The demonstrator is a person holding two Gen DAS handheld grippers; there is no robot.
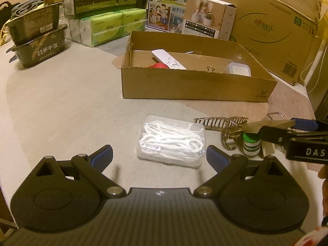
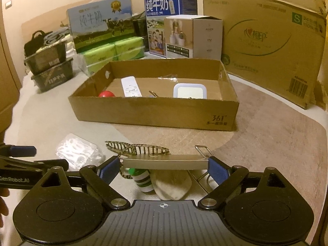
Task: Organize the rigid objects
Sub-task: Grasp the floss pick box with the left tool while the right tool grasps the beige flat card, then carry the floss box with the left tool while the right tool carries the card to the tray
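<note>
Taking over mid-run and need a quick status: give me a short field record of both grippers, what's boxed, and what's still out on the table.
left gripper: open, empty, facing the floss pick case
right gripper: shut on a binder clip
cardboard box: holds remote, red ball, white square container
still on table: floss pick case, striped hair claw, green-capped bottle

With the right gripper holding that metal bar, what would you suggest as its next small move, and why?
Probably lift the metal bar and carry it forward over the box. The right gripper is already shut on its ends, the bar sits above the hair clip and green bottle, and the box ahead already holds the remote, so it looks like the drop spot.
</note>
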